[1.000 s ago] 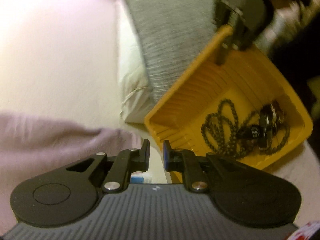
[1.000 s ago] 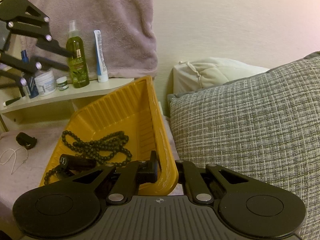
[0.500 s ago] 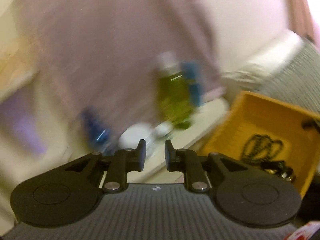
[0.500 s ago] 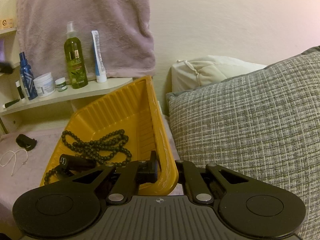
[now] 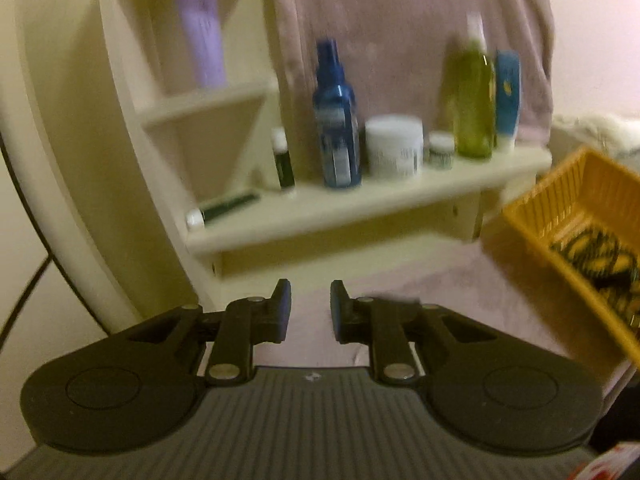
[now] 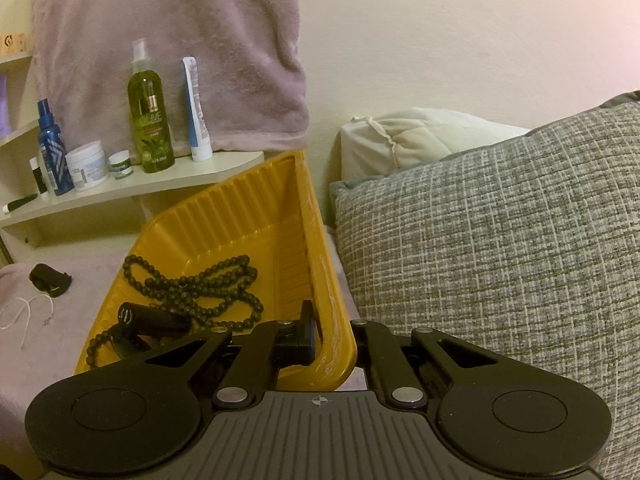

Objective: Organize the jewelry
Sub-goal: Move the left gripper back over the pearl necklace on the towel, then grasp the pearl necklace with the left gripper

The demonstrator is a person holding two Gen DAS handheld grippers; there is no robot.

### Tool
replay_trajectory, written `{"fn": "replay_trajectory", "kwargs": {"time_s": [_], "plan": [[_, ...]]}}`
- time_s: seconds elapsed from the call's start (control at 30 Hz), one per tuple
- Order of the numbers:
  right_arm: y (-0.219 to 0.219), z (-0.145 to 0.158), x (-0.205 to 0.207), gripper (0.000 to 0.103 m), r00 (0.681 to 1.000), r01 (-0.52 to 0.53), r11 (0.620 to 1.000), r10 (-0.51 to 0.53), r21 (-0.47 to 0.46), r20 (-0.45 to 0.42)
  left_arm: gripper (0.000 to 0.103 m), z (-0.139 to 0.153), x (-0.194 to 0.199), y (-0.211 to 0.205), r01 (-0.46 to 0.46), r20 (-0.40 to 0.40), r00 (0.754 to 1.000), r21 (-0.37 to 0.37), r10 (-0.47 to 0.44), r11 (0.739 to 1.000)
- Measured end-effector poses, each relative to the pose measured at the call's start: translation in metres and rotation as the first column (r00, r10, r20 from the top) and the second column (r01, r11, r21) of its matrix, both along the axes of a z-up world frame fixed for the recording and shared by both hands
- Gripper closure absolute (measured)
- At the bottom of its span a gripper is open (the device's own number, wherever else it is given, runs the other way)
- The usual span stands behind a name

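Pink bedding (image 6: 48, 344) is serving as the work surface, with a cream shelf (image 6: 168, 184) of toiletries behind it and a grey pillow (image 6: 500, 248) to one side. A yellow tray (image 6: 240, 216) is taken as the landmark: it is being held tilted by the right gripper (image 6: 334, 340), whose jaws are pinched on the tray's near rim. Inside the tray, a dark bead necklace (image 6: 200, 284) and a black cylinder (image 6: 156, 318) are lying, so part of the sorting is judged to be done. Outside the tray, on the bedding toward the shelf, a thin white cord (image 6: 24, 312) and a small black item (image 6: 50, 278) are lying loose; these are judged to be what is left, though whether both count as jewelry cannot be told.

The left gripper (image 5: 310, 308) is being held beside the tray, below the shelf, with its jaws slightly spread and nothing between them. In its blurred view the tray (image 5: 560, 240) is showing at the right edge.
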State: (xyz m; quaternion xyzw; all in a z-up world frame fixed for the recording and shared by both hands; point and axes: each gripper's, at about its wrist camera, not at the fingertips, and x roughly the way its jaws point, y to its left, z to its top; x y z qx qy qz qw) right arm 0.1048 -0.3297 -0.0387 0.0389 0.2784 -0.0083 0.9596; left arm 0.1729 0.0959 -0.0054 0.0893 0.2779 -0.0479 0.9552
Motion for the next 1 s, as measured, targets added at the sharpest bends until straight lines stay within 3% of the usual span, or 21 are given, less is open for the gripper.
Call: {"fn": "replay_trajectory", "kwargs": {"time_s": [0.2,0.5,0.83,1.0], "plan": [[0.0,0.0,0.001,0.098,1.0,0.0,1.0,0.0,-0.004,-0.005,0.085,-0.046,-0.012,-0.006,0.052,-0.054,0.997,0.024,-0.051,0.998],[-0.002,-0.003,0.002,0.097,1.0,0.005,1.0,-0.005,0.001,-0.011,0.09,-0.079,0.003,-0.018,0.065,-0.126,0.99,0.02,-0.062,0.998],[-0.002,-0.003,0.002,0.097,1.0,0.006,1.0,-0.006,0.0,-0.011,0.101,-0.085,0.011,-0.019,0.061,-0.16,0.986,0.019,-0.057,0.998],[-0.003,-0.002,0.001,0.097,1.0,0.004,1.0,-0.004,-0.003,-0.009,0.101,-0.072,0.007,-0.021,0.085,-0.141,0.987,0.013,-0.083,0.996]]}}
